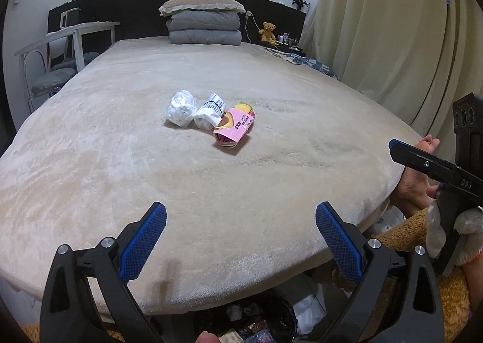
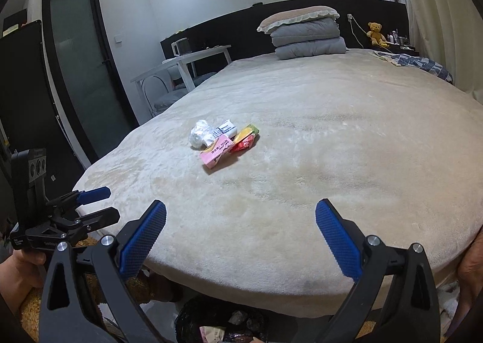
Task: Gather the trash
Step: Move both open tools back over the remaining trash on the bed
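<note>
Fig.: both grippers at the near edge of a wide bed w/ cream plush blanket (image 1: 90, 162), trash clustered mid-bed, well apart from either tool.

L to R: left gripper (image 1: 241, 240), blue-padded jaws spread wide, nothing between them. Crumpled clear plastic wad (image 1: 181, 107), touching a rolled white paper wrapper w/ blue print (image 1: 210, 113), touching a flat pink printed packet (image 1: 234, 128); a red-yellow foil wrapper (image 2: 246, 139) lies just beside the pink one on its right. Right gripper (image 2: 241, 240), jaws likewise wide apart and empty. Black-lined waste bin (image 1: 265, 319) sits below the near bed edge, already holding scraps.

Risks (judgement): items touch, so one pinch may drag a neighbour or drop it en route to the bin; soft pile may get nipped w/ a thin packet; long reach over the bed makes aim less sure.
</note>
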Demonstrator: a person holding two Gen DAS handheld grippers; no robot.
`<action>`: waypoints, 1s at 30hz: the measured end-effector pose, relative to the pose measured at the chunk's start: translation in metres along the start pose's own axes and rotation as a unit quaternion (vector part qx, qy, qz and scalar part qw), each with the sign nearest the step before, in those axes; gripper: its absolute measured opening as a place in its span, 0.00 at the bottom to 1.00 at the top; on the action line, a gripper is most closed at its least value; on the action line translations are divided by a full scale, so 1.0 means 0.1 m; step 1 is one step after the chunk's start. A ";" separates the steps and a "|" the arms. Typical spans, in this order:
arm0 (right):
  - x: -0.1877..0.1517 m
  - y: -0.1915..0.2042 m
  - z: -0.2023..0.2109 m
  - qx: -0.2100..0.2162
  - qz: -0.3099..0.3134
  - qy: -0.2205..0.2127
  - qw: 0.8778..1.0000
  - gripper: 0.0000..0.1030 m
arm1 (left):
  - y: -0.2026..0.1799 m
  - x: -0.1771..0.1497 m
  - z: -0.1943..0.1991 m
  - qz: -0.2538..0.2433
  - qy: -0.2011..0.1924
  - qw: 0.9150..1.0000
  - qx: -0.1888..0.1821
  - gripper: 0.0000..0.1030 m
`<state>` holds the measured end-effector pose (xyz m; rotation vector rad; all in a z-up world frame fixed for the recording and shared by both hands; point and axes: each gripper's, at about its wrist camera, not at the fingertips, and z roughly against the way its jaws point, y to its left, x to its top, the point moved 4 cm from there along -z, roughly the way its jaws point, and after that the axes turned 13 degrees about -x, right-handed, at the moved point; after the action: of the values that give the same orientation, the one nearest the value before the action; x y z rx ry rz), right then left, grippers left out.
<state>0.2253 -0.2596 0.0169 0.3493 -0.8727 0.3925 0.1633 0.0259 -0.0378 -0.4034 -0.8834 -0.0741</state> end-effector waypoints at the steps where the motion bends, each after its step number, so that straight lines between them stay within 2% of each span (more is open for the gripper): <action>1: 0.04 -0.03 -0.02 -0.003 -0.002 -0.003 1.000 0.95 | 0.01 0.01 -0.02 0.005 0.004 1.000 -0.003 0.94; 9: 0.19 -0.19 -0.14 -0.004 -0.023 0.002 1.000 0.95 | 0.23 0.14 -0.07 0.042 0.007 0.999 -0.001 0.93; 23: 0.36 -0.22 -0.48 -0.024 -0.008 0.012 1.000 0.95 | 0.56 0.42 -0.15 0.042 0.004 0.999 0.021 0.93; 30: 0.43 -0.19 -0.73 -0.017 -0.002 0.025 1.000 0.95 | 0.68 0.53 -0.33 0.021 0.027 0.999 0.036 0.93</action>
<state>0.3074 -0.2350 0.0048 0.3081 -0.8280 0.3803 0.2370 0.0818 -0.0373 -0.3507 -0.8215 -0.0144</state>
